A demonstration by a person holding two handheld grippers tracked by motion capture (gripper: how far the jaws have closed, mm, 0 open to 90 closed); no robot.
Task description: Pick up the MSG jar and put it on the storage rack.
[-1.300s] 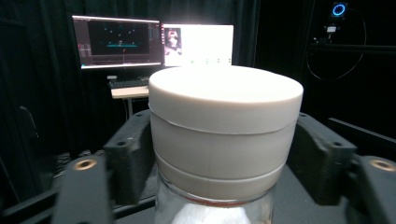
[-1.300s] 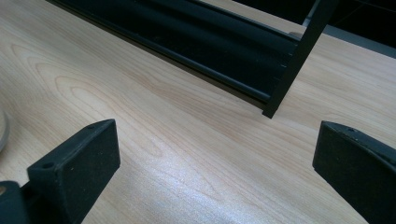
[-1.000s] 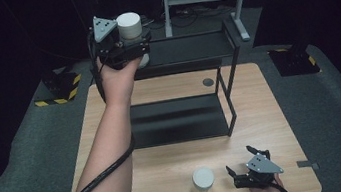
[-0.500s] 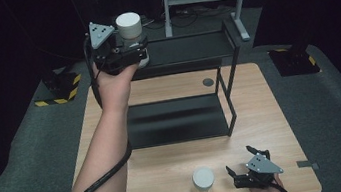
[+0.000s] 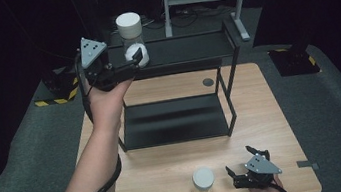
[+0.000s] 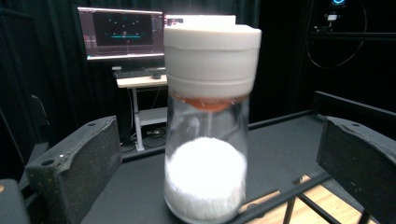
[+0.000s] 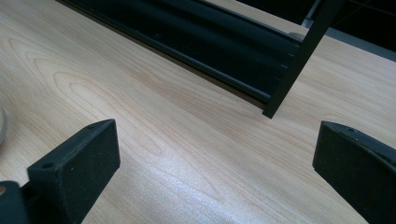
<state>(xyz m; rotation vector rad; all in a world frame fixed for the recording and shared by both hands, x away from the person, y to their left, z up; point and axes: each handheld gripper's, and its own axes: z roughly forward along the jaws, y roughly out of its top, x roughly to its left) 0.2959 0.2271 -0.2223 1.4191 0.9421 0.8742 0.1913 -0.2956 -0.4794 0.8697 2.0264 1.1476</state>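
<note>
A clear jar [image 5: 130, 38] with a white lid stands upright on the top shelf of a black rack [image 5: 223, 53], close to that shelf's left end and near its front edge. Through the glass, white grains fill the lower part. The left gripper [image 5: 129, 64] sits at the front left corner of the top shelf with its jaws spread wide; in the left gripper view the jar [image 6: 208, 126] stands between the two jaws with a clear gap on either side, so nothing is gripped. The person's left forearm runs up from the bottom left of the high view across the left edge of the counter [image 5: 283, 125].

The rack stands on the far half of the counter, its lower shelf bare.

A second jar [image 5: 203, 184] with a white lid stands upright near the front edge of the counter, a little right of its middle. The right gripper [image 5: 243, 169] rests just beside it, toward the front right corner, jaws wide apart and empty; its own view looks across bare wood toward a rack leg [image 7: 299, 60].
</note>
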